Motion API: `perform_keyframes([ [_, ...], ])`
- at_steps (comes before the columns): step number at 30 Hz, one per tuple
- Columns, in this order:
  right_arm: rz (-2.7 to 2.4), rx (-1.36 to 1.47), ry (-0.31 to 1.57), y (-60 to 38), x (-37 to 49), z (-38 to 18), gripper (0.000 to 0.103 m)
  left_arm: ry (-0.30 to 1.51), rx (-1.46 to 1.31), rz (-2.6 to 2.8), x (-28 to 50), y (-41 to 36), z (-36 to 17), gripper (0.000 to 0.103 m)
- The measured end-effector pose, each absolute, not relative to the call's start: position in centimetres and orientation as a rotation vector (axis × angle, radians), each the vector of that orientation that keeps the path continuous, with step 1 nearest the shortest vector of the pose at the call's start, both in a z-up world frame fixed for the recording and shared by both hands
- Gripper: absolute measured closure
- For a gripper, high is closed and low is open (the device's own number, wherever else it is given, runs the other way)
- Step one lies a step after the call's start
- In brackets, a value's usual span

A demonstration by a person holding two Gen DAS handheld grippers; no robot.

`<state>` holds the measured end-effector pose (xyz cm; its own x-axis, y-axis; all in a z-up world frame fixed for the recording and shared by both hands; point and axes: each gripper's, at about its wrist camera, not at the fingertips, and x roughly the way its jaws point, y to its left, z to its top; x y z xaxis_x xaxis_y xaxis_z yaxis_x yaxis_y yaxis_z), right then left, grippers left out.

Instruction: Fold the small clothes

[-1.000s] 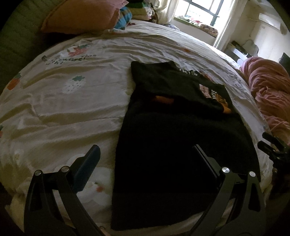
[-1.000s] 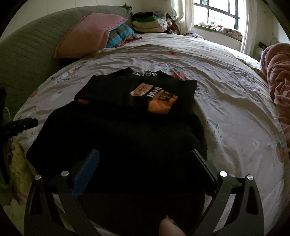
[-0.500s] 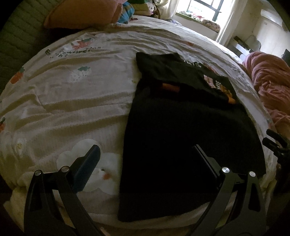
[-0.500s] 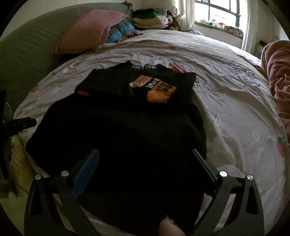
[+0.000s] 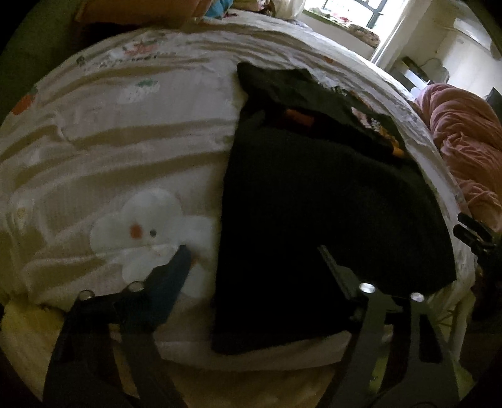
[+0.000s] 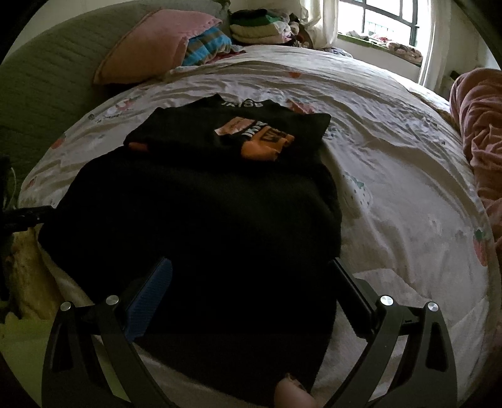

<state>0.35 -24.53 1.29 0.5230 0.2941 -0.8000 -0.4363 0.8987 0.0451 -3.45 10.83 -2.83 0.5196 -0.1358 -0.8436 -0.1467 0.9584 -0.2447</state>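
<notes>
Black garment (image 6: 194, 219) lies flat on bed (image 6: 392, 194), near hem at bed edge, upper part already folded down, orange print (image 6: 266, 142) showing. Looks soft, limp, light, thick knit; likely sags unless pinched at both near hem corners.
Left tongs (image 5: 251, 260) straddle left hem edge, jaws just narrowing, pads not yet pressing cloth.
Right tongs (image 6: 251, 276) wide, over right hem, empty.
Pink quilt (image 5: 464, 138), pillow (image 6: 150, 40), clothes stack (image 6: 260, 26) well apart; nothing blocks fold.

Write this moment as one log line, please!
stage: reaching | left gripper: closing, astride black garment edge | right gripper: open above it | bed: garment flat
</notes>
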Motion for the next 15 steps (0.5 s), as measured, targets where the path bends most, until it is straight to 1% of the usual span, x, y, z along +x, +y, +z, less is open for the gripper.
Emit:
perform_keyframes([
  [2,0.451,-0.157,0.933,-24.9,0.3,1.2,0.005,1.043,-0.312,-0.008,-3.7,10.8,-3.2,0.048],
  [3,0.450,-0.156,0.939,-25.2,0.2,1.1,0.005,1.047,-0.308,-0.015,-3.8,10.6,-3.3,0.050],
  [10,0.461,-0.138,1.005,-27.3,-0.3,0.4,0.005,1.059,-0.312,-0.020,-4.8,10.5,-4.1,0.052],
  [13,0.474,-0.140,1.050,-28.0,-0.5,-0.1,0.005,1.058,-0.305,-0.041,-4.9,10.0,-4.0,0.061],
  [15,0.488,-0.119,1.072,-28.9,-0.8,-0.2,0.005,1.058,-0.296,-0.052,-5.0,9.5,-4.1,0.061],
])
